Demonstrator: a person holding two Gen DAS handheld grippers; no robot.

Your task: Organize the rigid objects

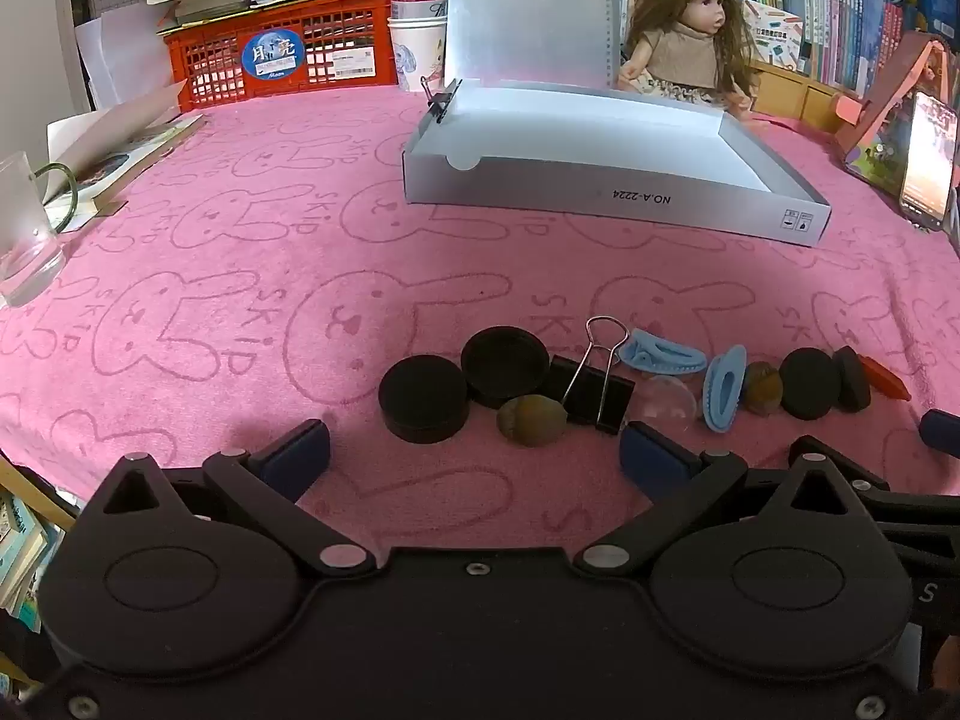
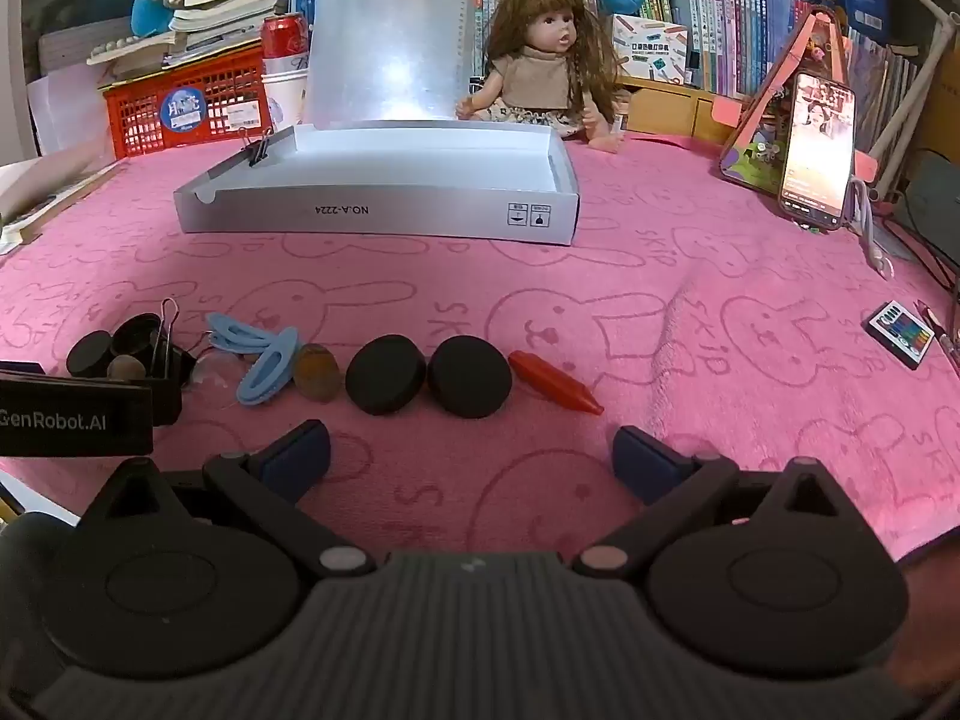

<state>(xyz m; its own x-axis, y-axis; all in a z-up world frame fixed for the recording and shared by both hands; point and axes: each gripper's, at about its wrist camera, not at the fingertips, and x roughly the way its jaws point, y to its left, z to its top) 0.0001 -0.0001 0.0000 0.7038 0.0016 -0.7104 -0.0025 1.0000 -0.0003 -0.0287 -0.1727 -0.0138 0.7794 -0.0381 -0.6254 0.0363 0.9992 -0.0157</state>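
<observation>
A row of small objects lies on the pink cloth. In the left wrist view I see a black round cap (image 1: pixel 423 399), a second black cap (image 1: pixel 505 365), a brown stone (image 1: pixel 531 420), a black binder clip (image 1: pixel 591 391), a clear dome (image 1: pixel 663 401) and blue hair clips (image 1: pixel 723 387). My left gripper (image 1: pixel 474 450) hovers open just short of them, empty. In the right wrist view two black discs (image 2: pixel 385 383) (image 2: pixel 471 376), an orange crayon (image 2: pixel 555 390) and another brown stone (image 2: pixel 316 380) lie ahead of my open, empty right gripper (image 2: pixel 471 453). An open grey box (image 2: pixel 384 213) stands beyond.
A doll (image 2: pixel 549 60) sits behind the box. A phone (image 2: pixel 819 150) leans on a stand at the right. A red crate (image 1: pixel 282 54) with books and a can stands at the back left, a glass (image 1: pixel 27 228) at the left edge. A small colour box (image 2: pixel 900 333) lies far right.
</observation>
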